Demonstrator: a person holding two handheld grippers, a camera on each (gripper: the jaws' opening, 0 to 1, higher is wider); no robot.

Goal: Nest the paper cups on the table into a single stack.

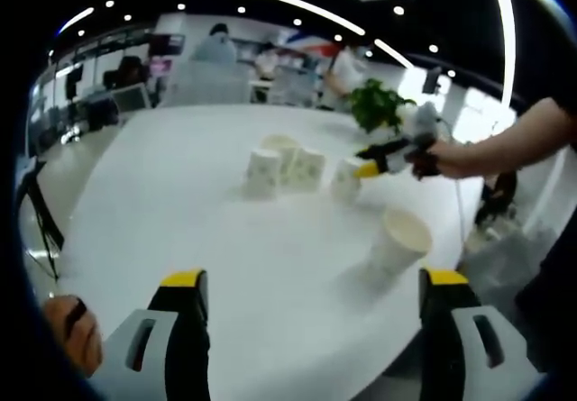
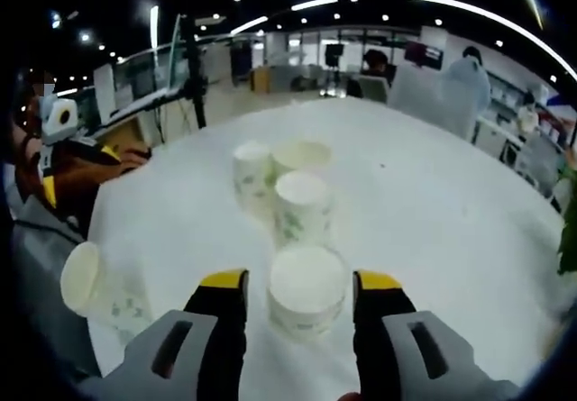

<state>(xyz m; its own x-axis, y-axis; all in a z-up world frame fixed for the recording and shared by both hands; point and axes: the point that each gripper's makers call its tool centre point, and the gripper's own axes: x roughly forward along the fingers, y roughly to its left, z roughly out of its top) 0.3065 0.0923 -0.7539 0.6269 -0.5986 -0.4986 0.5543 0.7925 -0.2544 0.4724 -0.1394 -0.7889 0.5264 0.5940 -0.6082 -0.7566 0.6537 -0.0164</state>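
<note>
Left gripper point(image 1: 311, 302): jaws spread wide, nothing between them, hovering above bare white table point(image 1: 180, 203). Ahead at 12 o'clock, cluster of three paper cups point(image 1: 284, 167), apparently upside down and touching or nearly so; too blurred to tell which. At 1 o'clock, fourth cup point(image 1: 345, 181) with right gripper point(image 1: 368, 168) reaching in at it from 3 o'clock. Nearest, at 2 o'clock, lone cup point(image 1: 399, 243) lying tilted, open mouth facing up and toward the camera.

Right gripper view: jaws open, straddling bottom-up cup point(image 2: 307, 300) at 12 o'clock, close in; contact with walls not discernible, so not yet counted as gripped. Beyond it, also 12 o'clock, three more cups point(image 2: 288, 185) bunched together. Tipped cup point(image 2: 95, 288) at 9 o'clock near table edge, mouth showing.

Handling, judged: thin paper, very light, easily crushed or tipped; walls slick enough to slide. Best taken mid-wall with gentle squeeze, away from the soft rim; tapered shape should nest readily once aligned.

Hard to read: printed pattern on the cups blurred. Back cup in cluster partly hidden. Plant point(image 1: 377, 104) and background figures indistinct.
</note>
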